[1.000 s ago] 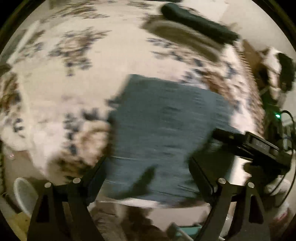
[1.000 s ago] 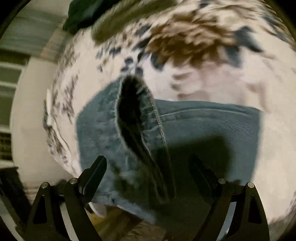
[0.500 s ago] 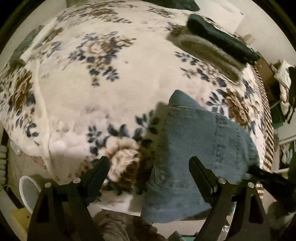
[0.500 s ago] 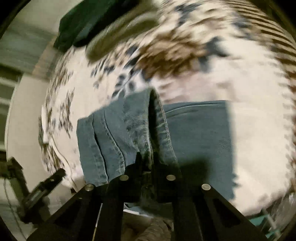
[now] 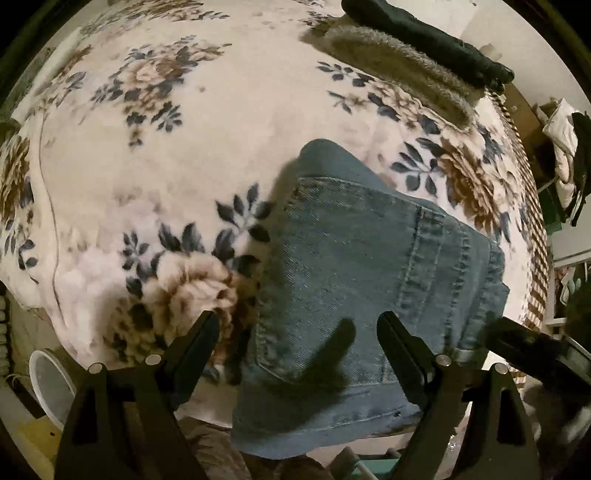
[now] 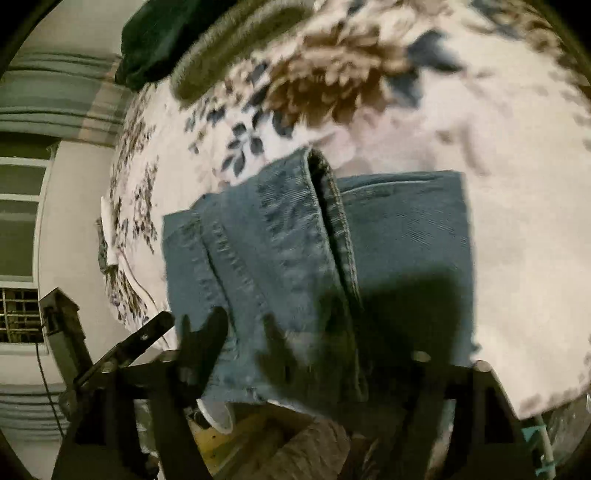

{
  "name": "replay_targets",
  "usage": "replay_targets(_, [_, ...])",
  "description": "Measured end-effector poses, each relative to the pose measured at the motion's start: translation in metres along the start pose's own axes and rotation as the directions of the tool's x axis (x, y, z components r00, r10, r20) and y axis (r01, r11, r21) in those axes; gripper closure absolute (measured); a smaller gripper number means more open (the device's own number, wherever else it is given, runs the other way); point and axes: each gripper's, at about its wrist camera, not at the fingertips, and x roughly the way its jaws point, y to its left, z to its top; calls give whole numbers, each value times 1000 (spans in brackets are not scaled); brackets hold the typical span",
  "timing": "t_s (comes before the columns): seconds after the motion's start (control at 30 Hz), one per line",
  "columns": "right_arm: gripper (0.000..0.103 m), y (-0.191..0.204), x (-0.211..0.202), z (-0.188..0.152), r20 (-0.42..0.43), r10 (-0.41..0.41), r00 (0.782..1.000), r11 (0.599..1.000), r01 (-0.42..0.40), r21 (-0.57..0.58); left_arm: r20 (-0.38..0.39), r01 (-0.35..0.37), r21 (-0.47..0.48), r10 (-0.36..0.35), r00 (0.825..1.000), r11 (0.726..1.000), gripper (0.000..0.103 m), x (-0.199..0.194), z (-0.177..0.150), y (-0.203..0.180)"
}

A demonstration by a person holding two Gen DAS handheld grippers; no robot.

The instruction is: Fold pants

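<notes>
Denim pants [image 5: 354, 295] lie folded beneath both grippers' spread fingers [image 5: 199, 332]; the right's have just been opening, gripping nothing.

My left gripper [image 5: 297, 334] hangs with its jaws spread wide above the folded denim pants [image 5: 369, 280], gripping nothing. The pants lie directly ahead on a floral blanket [image 5: 177, 155]. Far ahead rest a grey-brown folded cloth [image 5: 399, 66] and a dark garment [image 5: 424, 26]. A white bowl [image 5: 48, 384] sits low, left of my fingers.
</notes>
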Motion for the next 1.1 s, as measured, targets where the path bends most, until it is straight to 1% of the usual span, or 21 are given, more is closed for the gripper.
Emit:
replay_targets(0.03, [25, -2, 11, 4, -24, -12, 1000, 1000, 12, -2, 0, -4, 0, 4, 1000, 1000, 16, 0, 2, 2])
replay_targets(0.07, [25, -7, 30, 8, -74, -66, 995, 998, 66, -8, 1, -7, -1, 7, 1000, 1000, 16, 1, 3, 3])
replay_targets(0.1, [25, -9, 42, 11, -103, -90, 991, 996, 89, -10, 3, -10, -1, 10, 1000, 1000, 16, 1, 4, 5])
replay_targets(0.13, [25, -12, 51, 13, -117, -88, 989, 996, 88, -5, 4, -13, -3, 13, 1000, 1000, 16, 2, 5, 6])
replay_targets(0.17, [27, -13, 55, 14, -105, -83, 991, 996, 84, 6, 5, -14, -5, 14, 1000, 1000, 16, 2, 6, 7])
replay_targets(0.2, [39, -12, 54, 13, -78, -77, 994, 997, 79, 20, 7, -14, -6, 14, 1000, 1000, 16, 2, 7, 8])
replay_targets(0.23, [73, -8, 51, 12, -57, -66, 996, 998, 66, 0, 10, -12, -7, 12, 1000, 1000, 16, 2, 9, 9])
replay_targets(0.3, [80, 2, 46, 9, -42, -96, 994, 995, 94, -35, 16, -14, 0, 14, 1000, 1000, 16, 1, 11, 9])
replay_targets(0.33, [86, 5, 41, 5, -23, -106, 994, 993, 104, -46, 16, -18, 10, 18, 1000, 1000, 16, 0, 12, 8])
replay_targets(0.37, [88, 8, 31, 1, 3, -101, 995, 994, 101, -40, 15, -18, 18, 17, 1000, 1000, 16, -1, 13, 8])
replay_targets(0.43, [90, 10, 11, -6, 44, -109, 993, 994, 110, -15, 8, -3, 35, 2, 1000, 999, 16, -4, 15, 6])
replay_targets(0.53, [91, 0, -36, -21, 137, -147, 980, 988, 139, 66, 15, 42, 45, -42, 999, 998, 5, -8, 18, 2])
replay_targets(0.6, [93, -13, -65, -32, 184, -171, 968, 980, 147, 134, 15, 68, 45, -68, 998, 997, 5, -7, 19, -4])
replay_targets(0.67, [93, -27, -85, -43, 211, -184, 960, 972, 145, 185, 8, 84, 50, -85, 996, 995, 5, -3, 20, -12])
replay_targets(0.73, [93, -42, -102, -52, 237, -220, 946, 959, 165, 231, -6, 115, 57, -115, 993, 992, 5, 4, 20, -23])
replay_targets(0.8, [93, -54, -110, -56, 245, -202, 948, 955, 135, 264, -16, 136, 63, -135, 991, 989, 5, 10, 20, -32])
replay_targets(0.9, [94, -57, -123, -63, 264, -221, 939, 949, 145, 281, -37, 141, 87, -139, 990, 986, 5, 19, 22, -46])
replay_targets(0.97, [94, -41, -137, -66, 303, -227, 926, 955, 151, 256, -44, 137, 105, -133, 990, 985, 5, 23, 24, -52])
replay_targets(1.03, [94, -32, -139, -68, 288, -262, 921, 956, 207, 209, -51, 135, 116, -129, 990, 984, 5, 28, 26, -55])
replay_targets(1.07, [94, -33, -130, -66, 232, -274, 933, 954, 234, 186, -53, 133, 120, -128, 990, 984, 5, 30, 26, -55])
replay_targets(1.1, [93, -36, -123, -65, 191, -271, 943, 955, 238, 179, -61, 125, 124, -119, 991, 984, 5, 33, 26, -56])
